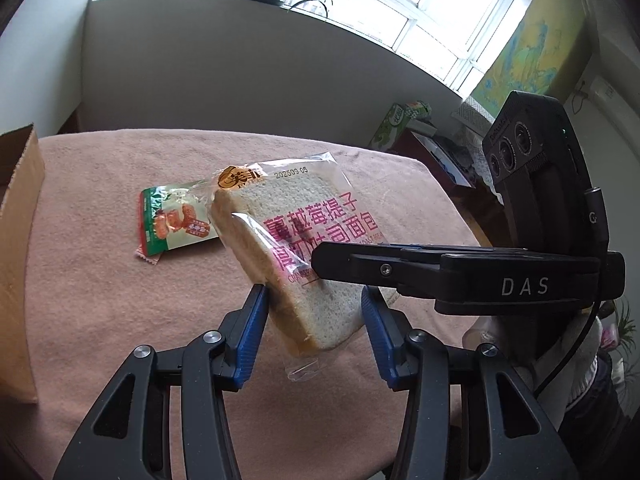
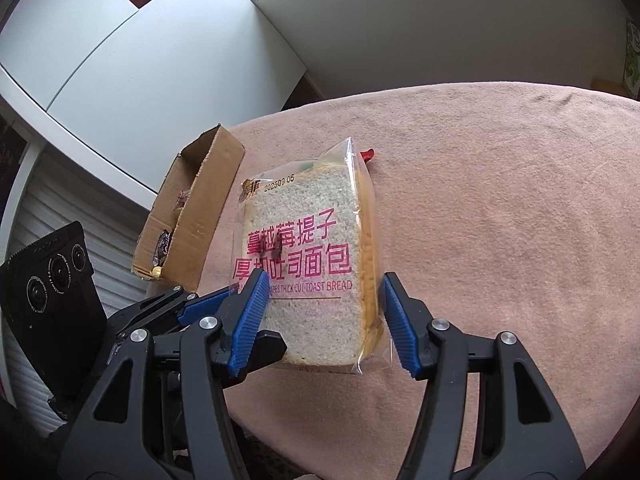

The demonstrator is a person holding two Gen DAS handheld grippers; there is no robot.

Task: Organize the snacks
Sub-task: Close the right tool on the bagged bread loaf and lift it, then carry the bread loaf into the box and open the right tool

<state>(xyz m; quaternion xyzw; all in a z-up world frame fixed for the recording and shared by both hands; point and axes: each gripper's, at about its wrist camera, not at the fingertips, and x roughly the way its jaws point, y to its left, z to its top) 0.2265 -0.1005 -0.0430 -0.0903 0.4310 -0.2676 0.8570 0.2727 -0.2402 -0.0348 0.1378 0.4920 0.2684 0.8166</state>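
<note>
A clear packet of thick-cut toast bread [image 1: 296, 248] with pink lettering is held up off the pink tablecloth, tilted. My left gripper [image 1: 314, 300] has its blue pads on either side of the packet's lower end; whether they touch is unclear. My right gripper [image 2: 324, 300] straddles the same packet [image 2: 308, 264], and both pads look slightly apart from it. In the left wrist view the right gripper's black fingers [image 1: 360, 266] cross in front of the bread. A green and white snack packet [image 1: 172, 220] lies on the cloth behind the bread.
An open cardboard box [image 2: 192, 216] with a few wrapped snacks inside stands at the table's left edge; its wall also shows in the left wrist view [image 1: 20, 248]. The pink cloth [image 2: 500, 220] covers the table. A white cabinet, a window sill with a plant and cluttered shelves surround it.
</note>
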